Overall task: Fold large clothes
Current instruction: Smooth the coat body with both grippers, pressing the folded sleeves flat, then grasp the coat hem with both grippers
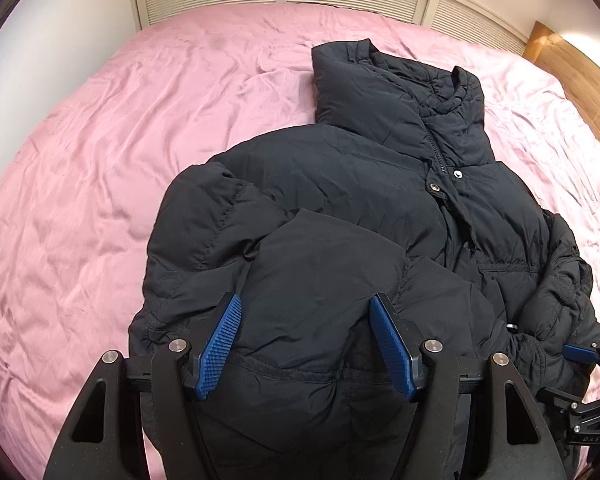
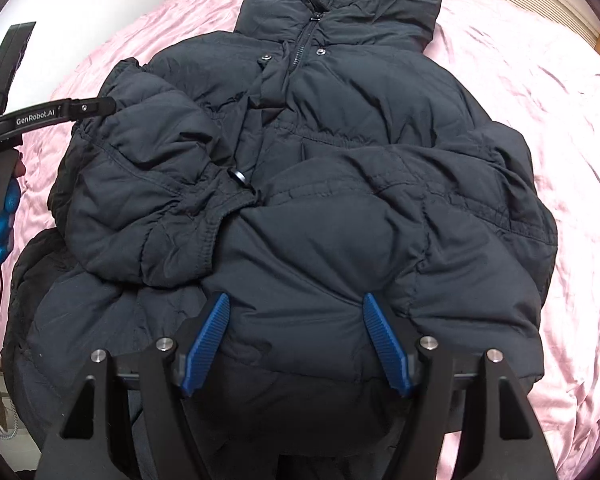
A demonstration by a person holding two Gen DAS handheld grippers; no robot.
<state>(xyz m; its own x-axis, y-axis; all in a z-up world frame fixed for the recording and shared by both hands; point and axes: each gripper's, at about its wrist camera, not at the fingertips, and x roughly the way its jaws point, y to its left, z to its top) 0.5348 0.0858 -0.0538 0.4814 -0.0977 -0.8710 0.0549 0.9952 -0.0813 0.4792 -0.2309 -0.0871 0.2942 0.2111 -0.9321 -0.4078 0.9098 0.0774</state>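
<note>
Both grippers, left (image 1: 306, 344) and right (image 2: 296, 340), spread wide, straddling the puffy black jacket (image 2: 300, 152) ungripped, risking springy folded sleeves popping loose.

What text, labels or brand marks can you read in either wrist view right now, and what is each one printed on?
"GenRobot.AI": white lettering on the black body of the left gripper, seen in the right wrist view.
"DAS": small pale letters on a black part of the right gripper, at the lower right of the left wrist view; possibly part of a longer marking.
The black jacket shows no readable text.
</note>
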